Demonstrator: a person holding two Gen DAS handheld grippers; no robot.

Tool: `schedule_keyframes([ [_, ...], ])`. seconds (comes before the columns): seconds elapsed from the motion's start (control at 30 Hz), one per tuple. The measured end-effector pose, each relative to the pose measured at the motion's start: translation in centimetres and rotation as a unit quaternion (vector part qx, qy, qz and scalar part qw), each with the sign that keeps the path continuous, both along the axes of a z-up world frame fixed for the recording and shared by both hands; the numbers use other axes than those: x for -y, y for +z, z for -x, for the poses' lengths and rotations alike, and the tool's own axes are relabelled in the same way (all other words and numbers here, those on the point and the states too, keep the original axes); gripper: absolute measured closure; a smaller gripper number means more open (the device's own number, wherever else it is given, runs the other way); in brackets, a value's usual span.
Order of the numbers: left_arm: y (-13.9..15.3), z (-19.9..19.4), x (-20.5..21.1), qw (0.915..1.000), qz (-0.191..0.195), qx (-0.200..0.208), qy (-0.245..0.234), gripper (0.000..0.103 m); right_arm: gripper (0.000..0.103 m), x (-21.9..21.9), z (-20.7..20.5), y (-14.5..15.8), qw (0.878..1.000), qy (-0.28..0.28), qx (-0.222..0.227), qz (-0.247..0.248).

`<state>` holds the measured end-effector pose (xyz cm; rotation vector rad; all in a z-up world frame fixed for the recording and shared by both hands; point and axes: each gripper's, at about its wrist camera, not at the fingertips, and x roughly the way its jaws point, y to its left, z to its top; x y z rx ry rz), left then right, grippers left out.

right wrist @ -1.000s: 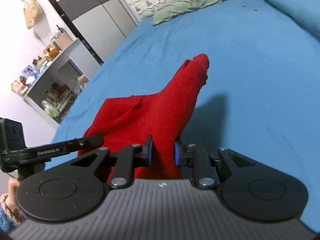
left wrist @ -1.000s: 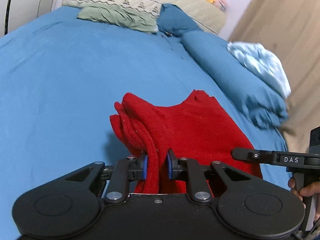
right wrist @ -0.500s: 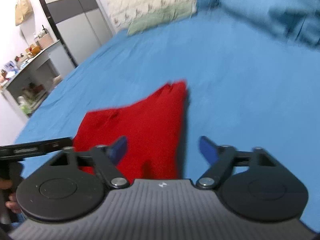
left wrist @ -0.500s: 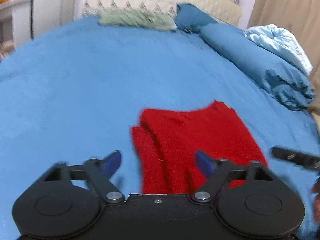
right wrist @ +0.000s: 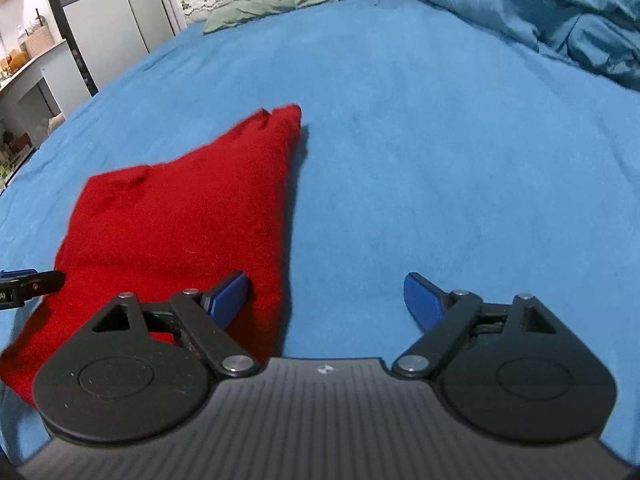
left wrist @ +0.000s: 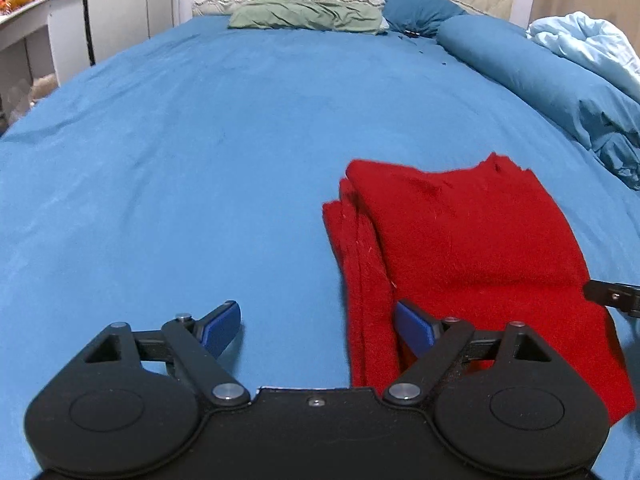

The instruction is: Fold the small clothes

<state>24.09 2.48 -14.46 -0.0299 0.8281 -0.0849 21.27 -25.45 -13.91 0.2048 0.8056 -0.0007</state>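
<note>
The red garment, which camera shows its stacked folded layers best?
The left wrist view: the red garment lies flat on the blue bed with its layered left edge plainly visible. The right wrist view shows it only as one smooth top surface, narrowing to a point; layers are hidden.

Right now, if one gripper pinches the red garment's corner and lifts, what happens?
Likely floppy: the red garment lies in soft stacked layers, so the fold would probably fall open. Its fuzzy knit should grip rather than slip. Pushing probably bunches it against the blue sheet.
</note>
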Motion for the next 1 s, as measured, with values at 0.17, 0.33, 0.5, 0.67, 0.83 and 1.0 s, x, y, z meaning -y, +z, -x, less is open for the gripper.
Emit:
schedule_keyframes([
  [0.17, 5.0, 3.0, -0.4, 0.9996, 0.003, 0.027, 0.009, 0.016, 0.003, -1.0, 3.9, 6.0, 0.998, 0.023, 0.052, 0.017],
  [0.33, 11.9, 8.3, -0.2, 0.9974, -0.01, 0.07, 0.015, 0.0, 0.0, -2.6, 8.4, 13.5, 0.997, 0.038, 0.066, 0.029],
  [0.5, 16.3, 13.7, 0.2, 0.9959, -0.027, 0.081, 0.029, 0.0, 0.0, -5.0, 13.8, 18.7, 0.995, 0.03, 0.07, 0.066],
  [0.67, 17.4, 18.0, 0.5, 0.9965, -0.029, 0.071, 0.033, 0.0, 0.0, -6.9, 18.6, 20.2, 0.995, 0.023, 0.043, 0.091],
  [0.83, 16.7, 21.3, 1.2, 0.9955, -0.049, 0.075, 0.032, 0.0, 0.0, -7.7, 21.7, 18.9, 0.995, 0.015, 0.007, 0.095],
  [1.0, 15.2, 22.8, 2.3, 0.996, -0.062, 0.063, 0.011, 0.0, 0.0, -7.3, 23.4, 17.4, 0.997, 0.004, -0.01, 0.079],
])
